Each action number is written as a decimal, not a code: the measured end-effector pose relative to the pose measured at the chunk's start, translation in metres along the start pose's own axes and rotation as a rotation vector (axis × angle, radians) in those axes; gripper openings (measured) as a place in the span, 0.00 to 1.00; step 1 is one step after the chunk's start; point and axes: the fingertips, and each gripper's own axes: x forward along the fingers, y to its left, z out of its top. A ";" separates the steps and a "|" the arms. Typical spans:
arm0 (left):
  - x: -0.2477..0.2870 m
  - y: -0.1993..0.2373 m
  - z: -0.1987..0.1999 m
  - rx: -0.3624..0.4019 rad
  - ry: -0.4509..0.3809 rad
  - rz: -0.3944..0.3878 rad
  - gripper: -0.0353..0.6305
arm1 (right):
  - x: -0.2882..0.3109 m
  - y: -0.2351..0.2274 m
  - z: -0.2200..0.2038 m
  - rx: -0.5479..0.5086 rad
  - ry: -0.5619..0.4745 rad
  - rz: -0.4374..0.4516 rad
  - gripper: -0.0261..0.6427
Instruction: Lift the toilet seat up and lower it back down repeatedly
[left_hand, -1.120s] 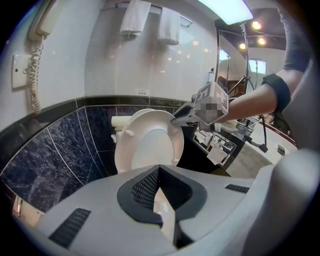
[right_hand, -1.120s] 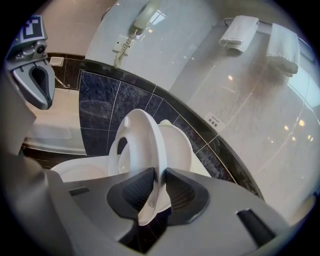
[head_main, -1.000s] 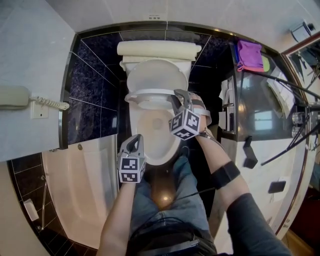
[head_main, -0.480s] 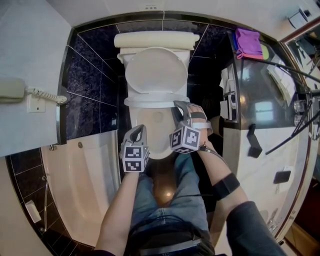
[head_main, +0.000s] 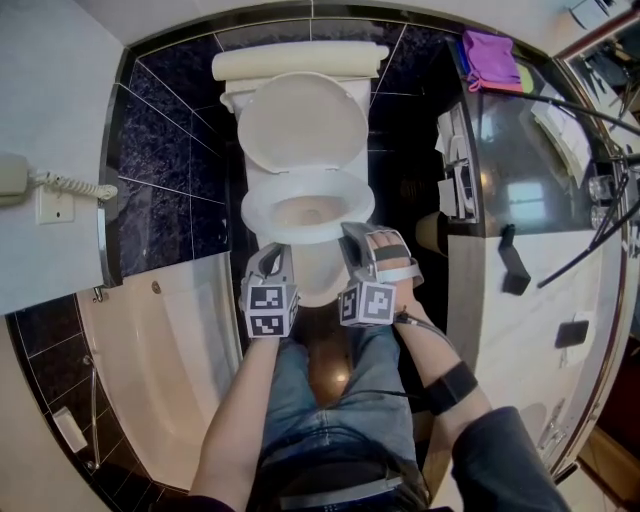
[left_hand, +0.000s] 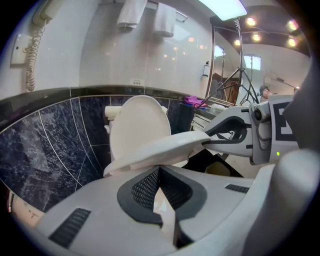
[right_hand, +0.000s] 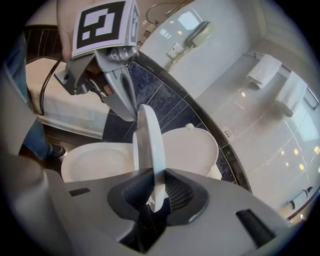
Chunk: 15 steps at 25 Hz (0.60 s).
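Seat (head_main: 258, 210) is a hard plastic ring, hinged at the back; I'd judge it stiff and fairly light, but glossy, so slick under the pads. It only swings on its hinge arc, so the hold has to follow that arc rather than pull straight. Best hold is the thin front rim, far from the hinge, where leverage is greatest. If it slips it will likely slam onto the bowl (head_main: 318, 278).

Right gripper (head_main: 352, 235): jaws closed on the seat's front-right rim, with the edge clamped between the pads in the right gripper view. Left gripper (head_main: 268, 258): jaws together, nothing in them; it hangs just beside the bowl's front left and touches nothing.

Seat sits partway down, tilted at a shallow angle over the bowl and not resting on it; lid (head_main: 302, 120) stands up against the tank (head_main: 300, 60).

Versus a second ago: the seat was near upright against the lid and is now mostly lowered; right gripper has come down and toward the person with it, same grip; left gripper barely shifted, a little lower.
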 end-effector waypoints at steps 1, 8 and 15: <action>0.000 -0.001 -0.005 -0.003 0.005 -0.002 0.05 | -0.003 0.008 -0.002 -0.004 0.006 0.002 0.17; -0.010 -0.013 -0.059 -0.006 0.050 -0.030 0.05 | -0.017 0.063 -0.015 -0.029 0.036 0.030 0.19; -0.014 -0.027 -0.116 -0.017 0.102 -0.086 0.05 | -0.034 0.122 -0.030 -0.053 0.040 0.108 0.18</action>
